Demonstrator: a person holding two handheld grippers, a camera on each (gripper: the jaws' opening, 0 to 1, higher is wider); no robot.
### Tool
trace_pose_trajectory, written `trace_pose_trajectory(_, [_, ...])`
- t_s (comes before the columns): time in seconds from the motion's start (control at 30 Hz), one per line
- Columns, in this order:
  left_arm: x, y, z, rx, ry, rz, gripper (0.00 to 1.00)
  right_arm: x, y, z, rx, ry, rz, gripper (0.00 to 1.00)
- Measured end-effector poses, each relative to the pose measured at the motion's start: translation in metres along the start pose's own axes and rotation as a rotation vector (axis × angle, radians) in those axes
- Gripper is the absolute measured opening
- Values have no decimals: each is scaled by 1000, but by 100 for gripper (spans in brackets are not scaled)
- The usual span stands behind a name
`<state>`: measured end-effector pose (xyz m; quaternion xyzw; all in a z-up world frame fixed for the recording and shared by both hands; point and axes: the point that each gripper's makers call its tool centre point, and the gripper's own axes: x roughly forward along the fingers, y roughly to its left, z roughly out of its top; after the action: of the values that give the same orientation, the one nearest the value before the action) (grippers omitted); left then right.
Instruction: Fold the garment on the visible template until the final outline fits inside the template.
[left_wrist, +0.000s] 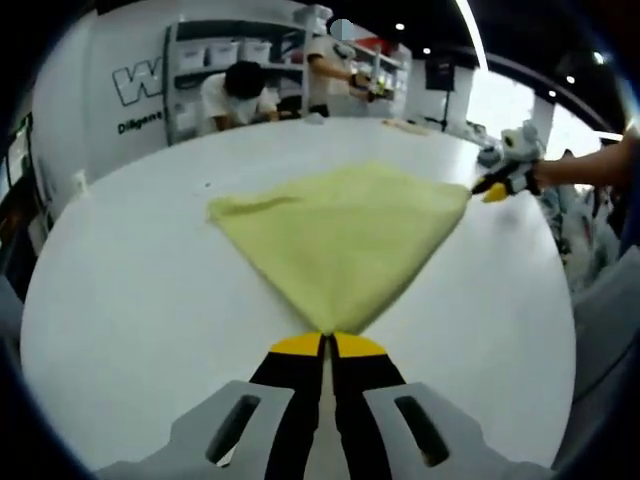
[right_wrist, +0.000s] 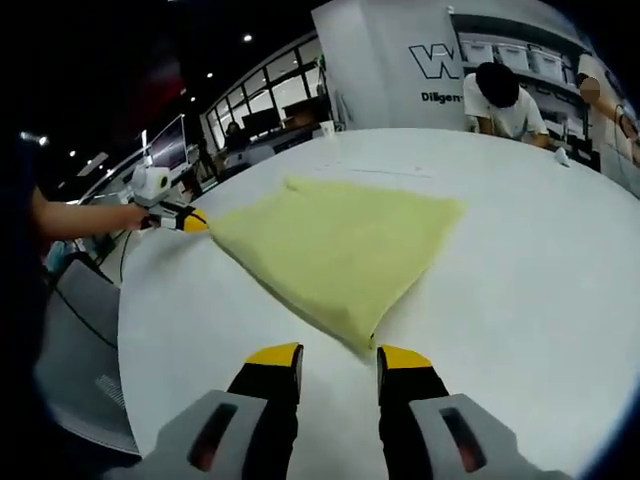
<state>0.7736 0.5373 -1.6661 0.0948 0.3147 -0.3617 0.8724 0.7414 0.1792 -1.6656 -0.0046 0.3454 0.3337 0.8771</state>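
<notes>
White table (left_wrist: 120, 300): yellow garment (left_wrist: 340, 235), L tool (left_wrist: 327, 345) pinching corner.

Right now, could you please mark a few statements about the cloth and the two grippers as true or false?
1. The left gripper has its fingers shut on a corner of the yellow cloth. True.
2. The right gripper is clamped on the cloth. False: its fingers stand open, with a cloth corner just ahead of them.
3. The cloth lies on a white table. True.
4. The cloth is bunched into a ball. False: it lies spread out flat.
</notes>
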Motion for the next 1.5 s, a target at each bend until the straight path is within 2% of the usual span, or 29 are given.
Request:
trace_pose_trajectory(0.13, [1,2,-1,-3,3,-3,1,9,-4,3,-15,8,-2,19])
trace_pose_trajectory(0.27, [1,2,-1,1,6,-2,1,11,-7,6,-38,5,-24,0])
trace_pose_trajectory(0.33, [0,3,-1,-8,7,-3,0,10,-13,8,5,-11,-24,0])
trace_pose_trajectory(0.47, [-1,4,-1,-12,10,2,0,7,-12,8,-16,-6,-19,0])
trace_pose_trajectory(0.63, [-11,-5,-6,2,30,-6,0,2,-5,8,0,-2,14,0])
trace_pose_trajectory(0.83, [-30,-26,-19,14,49,-24,0,-12,14,-13,1,50,69,0])
trace_pose_trajectory(0.97, [-43,-43,-31,6,59,-39,0,-22,21,-22,11,58,90,0])
trace_pose_trajectory(1.03, [-55,-58,-43,-27,61,-58,0,-31,33,-33,14,67,112,0])
trace_pose_trajectory(1.23, [-72,-84,-54,-34,70,-65,0,-47,44,-52,33,73,130,0])
trace_pose_trajectory(1.3, [-74,-87,-56,-34,72,-61,0,-56,57,-58,41,70,130,0])
trace_pose_trajectory(1.5, [-76,-88,-59,-53,67,-44,0,-59,60,-66,63,50,120,0])
